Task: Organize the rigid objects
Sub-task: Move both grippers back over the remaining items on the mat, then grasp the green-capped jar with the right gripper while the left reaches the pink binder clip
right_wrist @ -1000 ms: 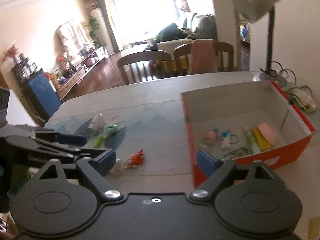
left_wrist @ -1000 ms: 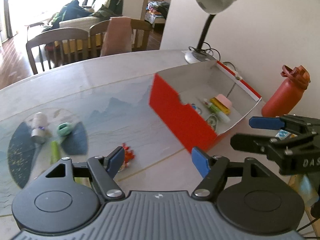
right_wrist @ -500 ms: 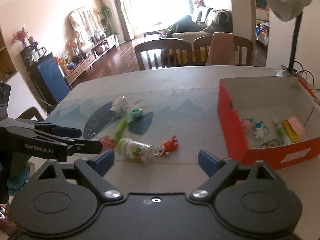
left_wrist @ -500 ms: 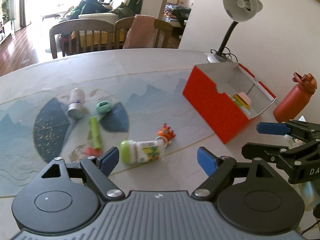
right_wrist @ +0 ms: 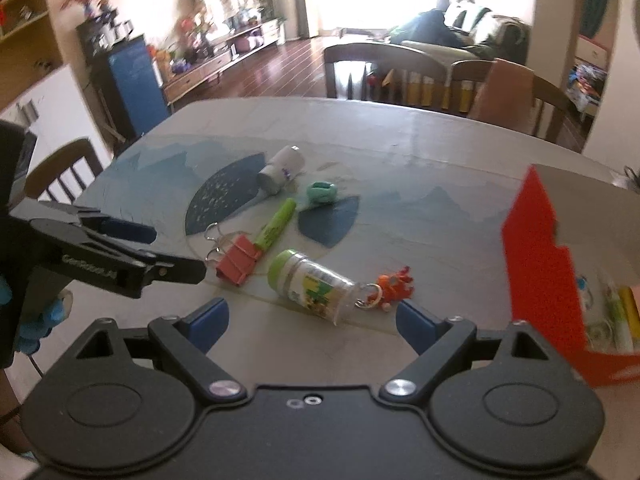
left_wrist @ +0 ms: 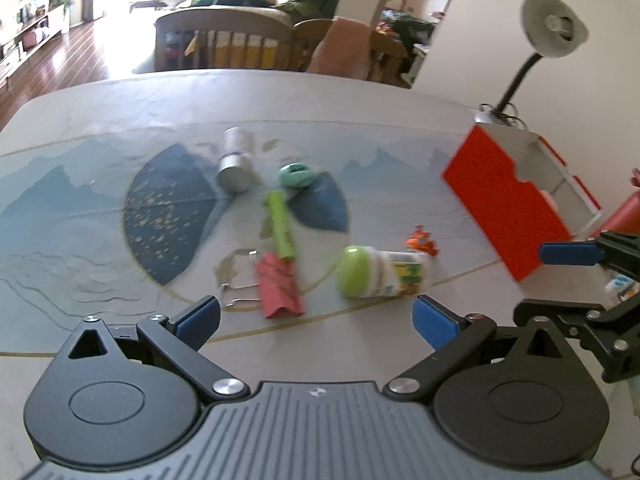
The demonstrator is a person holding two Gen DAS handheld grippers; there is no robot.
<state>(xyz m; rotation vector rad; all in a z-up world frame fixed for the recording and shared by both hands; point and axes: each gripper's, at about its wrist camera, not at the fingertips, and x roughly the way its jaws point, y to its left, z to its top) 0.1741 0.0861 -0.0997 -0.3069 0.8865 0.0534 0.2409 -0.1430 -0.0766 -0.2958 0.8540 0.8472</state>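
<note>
Clutter lies loose across the middle of the table (left_wrist: 120,112) in both views. In the left wrist view, the left gripper (left_wrist: 316,320) fills the bottom of the frame with its blue-tipped fingers (left_wrist: 200,316) spread wide and nothing between them. Just above it, at centre, a red binder clip (left_wrist: 278,288) lies flat, its wire handles toward the left. A green marker (left_wrist: 280,226) touches the clip's upper end and runs up the frame. Right of the clip a clear jar with a green lid (left_wrist: 380,272) lies on its side, and an orange toy (left_wrist: 420,240) sits at its upper right end. Higher up, a white bottle (left_wrist: 236,160) lies on its side, with a teal ring-shaped piece (left_wrist: 296,176) near it to the right. A red box (left_wrist: 504,204) stands open at the right edge, well apart from the loose items; its contents are mostly hidden here.

In the right wrist view, the right gripper (right_wrist: 312,320) is likewise spread wide and empty at the bottom of the frame, hovering just below the jar (right_wrist: 316,284). The box (right_wrist: 540,264) sits at the right edge, with small items partly visible inside. The other gripper (right_wrist: 156,248) reaches in from the left.
</note>
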